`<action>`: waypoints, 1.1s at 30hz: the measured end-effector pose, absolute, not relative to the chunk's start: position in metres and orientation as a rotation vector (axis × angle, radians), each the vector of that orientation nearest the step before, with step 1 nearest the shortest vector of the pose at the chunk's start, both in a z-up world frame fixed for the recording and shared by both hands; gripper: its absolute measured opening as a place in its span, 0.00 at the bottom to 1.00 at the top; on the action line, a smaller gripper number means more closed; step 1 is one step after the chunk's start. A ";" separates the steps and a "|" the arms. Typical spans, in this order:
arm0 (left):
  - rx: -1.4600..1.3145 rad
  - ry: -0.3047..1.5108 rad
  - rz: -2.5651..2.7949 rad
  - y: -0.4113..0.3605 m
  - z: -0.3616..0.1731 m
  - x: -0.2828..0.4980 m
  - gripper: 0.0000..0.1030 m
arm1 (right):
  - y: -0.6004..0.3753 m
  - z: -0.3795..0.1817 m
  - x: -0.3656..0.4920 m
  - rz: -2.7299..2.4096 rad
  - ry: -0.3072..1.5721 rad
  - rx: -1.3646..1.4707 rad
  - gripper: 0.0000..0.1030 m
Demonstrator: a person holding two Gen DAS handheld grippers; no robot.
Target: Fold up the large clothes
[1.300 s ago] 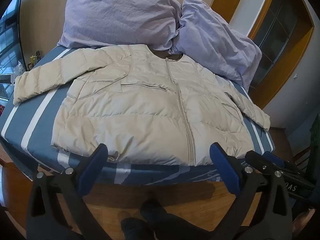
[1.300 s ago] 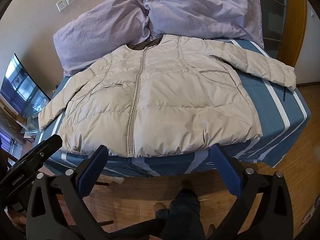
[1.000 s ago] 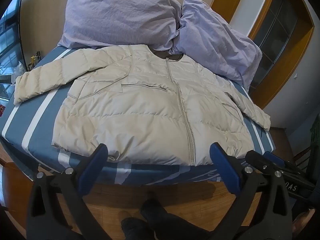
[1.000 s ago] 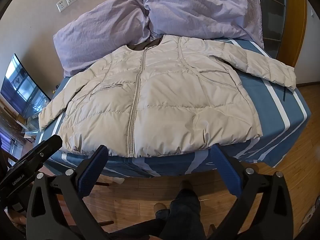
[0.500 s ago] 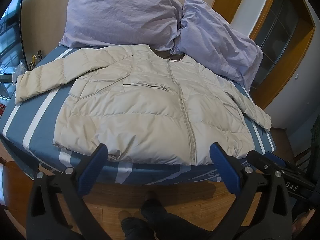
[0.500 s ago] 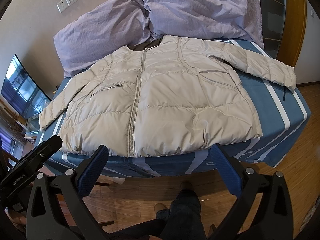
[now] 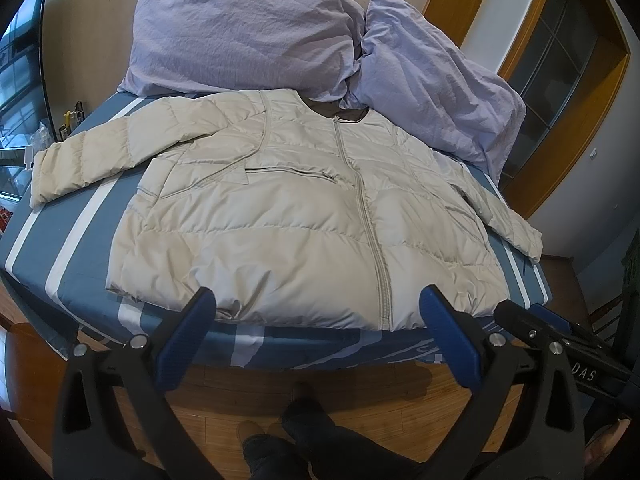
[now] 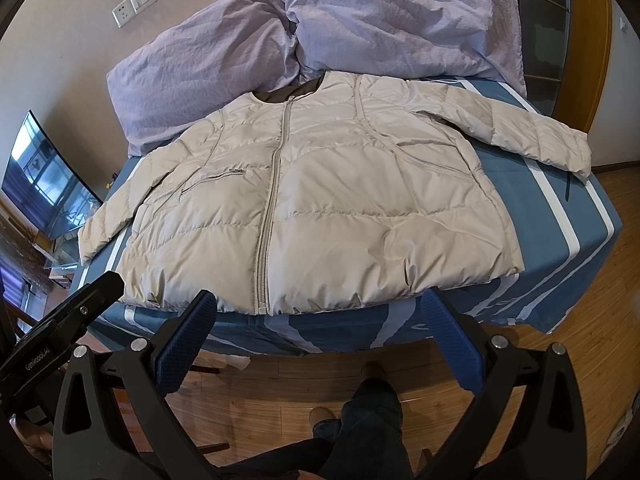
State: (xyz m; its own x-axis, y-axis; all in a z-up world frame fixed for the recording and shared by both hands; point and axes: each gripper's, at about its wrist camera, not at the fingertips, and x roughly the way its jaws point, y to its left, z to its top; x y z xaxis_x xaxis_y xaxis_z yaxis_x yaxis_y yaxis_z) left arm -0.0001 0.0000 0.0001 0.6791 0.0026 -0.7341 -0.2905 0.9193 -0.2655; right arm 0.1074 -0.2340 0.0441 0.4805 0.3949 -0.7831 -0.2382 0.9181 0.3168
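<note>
A: So, left to right: why is the jacket [image 7: 304, 216] laid out like that?

B: Flat, front up, zip closed, hem at the near edge of the bed [image 7: 52, 240]. I'd say that is the starting layout for a fold, since every edge can be reached from where the person stands. Its sleeve on the left side [image 7: 92, 156] lies angled out across the blue-and-white striped sheet, well apart from the body panel.

A: And the left gripper [image 7: 320, 312]?

B: Held off the bed, just short of the hem, jaws spread wide with nothing between the blue pads. It touches nothing.

A: Moving across?

B: The zip runs down the middle; the collar sits against two lilac pillows [image 8: 320, 32] at the head of the bed. The right gripper [image 8: 320, 312] hangs in front of the hem too, equally wide apart and empty. The other sleeve [image 8: 520, 128] reaches out toward the far right corner of the mattress.

A: Any containers?

B: None that I can see, no basket or box, so there are no contents to report. The bed is the only thing bearing the jacket. My guess is a sleeve gets folded in first; nothing is folded yet.
</note>
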 end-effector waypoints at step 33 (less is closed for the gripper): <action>-0.378 0.812 0.170 0.000 0.000 0.000 0.98 | -0.237 0.044 0.107 0.391 0.996 0.178 0.99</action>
